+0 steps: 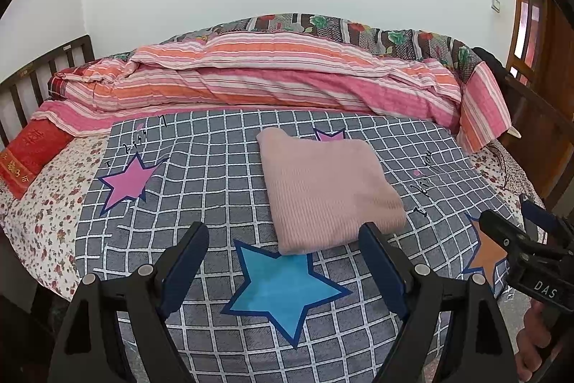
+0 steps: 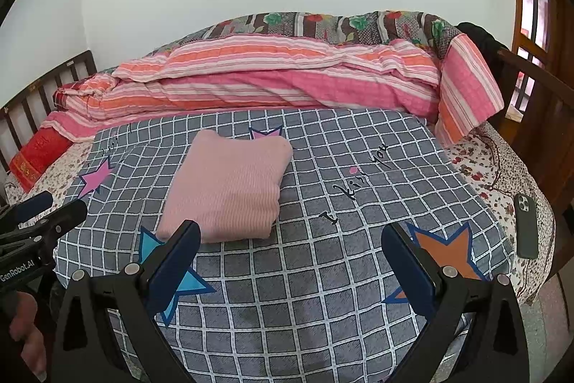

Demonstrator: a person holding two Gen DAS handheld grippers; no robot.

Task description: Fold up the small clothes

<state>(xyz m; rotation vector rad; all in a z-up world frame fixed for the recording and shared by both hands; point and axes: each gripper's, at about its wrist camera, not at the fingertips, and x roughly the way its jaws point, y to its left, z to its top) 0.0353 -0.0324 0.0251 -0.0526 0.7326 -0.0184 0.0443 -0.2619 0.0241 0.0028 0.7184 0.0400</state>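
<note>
I see the pink garment already folded into a neat rectangle mid-bed on the checked sheet. Left gripper and right gripper: jaws wide, holding nothing. Fold probably done; underside hidden.

soft even daylight, fisheye-warped edges

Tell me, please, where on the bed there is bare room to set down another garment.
Free: the checked sheet between the folded pink garment and the phone, around the orange star; also left of the garment, near the pink star. Crowded: the far side, under the striped quilt.
</note>
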